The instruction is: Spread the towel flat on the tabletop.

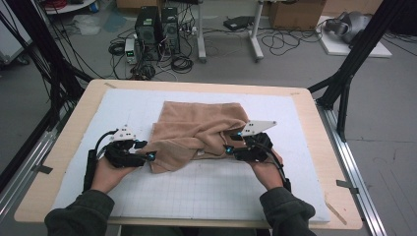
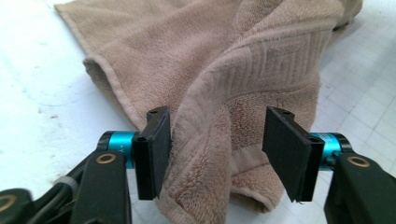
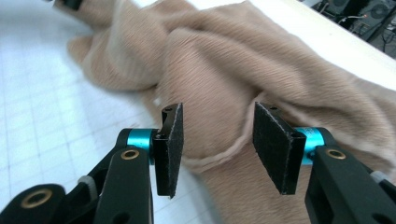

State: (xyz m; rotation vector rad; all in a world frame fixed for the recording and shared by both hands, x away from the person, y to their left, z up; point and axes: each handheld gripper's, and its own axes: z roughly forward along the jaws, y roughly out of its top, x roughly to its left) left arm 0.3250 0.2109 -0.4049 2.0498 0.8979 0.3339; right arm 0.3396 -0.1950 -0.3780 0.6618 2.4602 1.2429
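Beyond your wooden table [image 1: 314, 105] you see a grey floor [image 1: 393, 123] with many loose cables [image 1: 282, 42]. Two black computer towers [image 1: 158, 32] stand there, near white desk legs [image 1: 254, 32] and cardboard boxes [image 1: 295, 14].

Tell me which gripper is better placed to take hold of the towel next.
Left, probably. The left gripper has a raised fold of the towel between its open jaws, touching one pad. The right gripper also straddles a hem, but with gaps on both sides.
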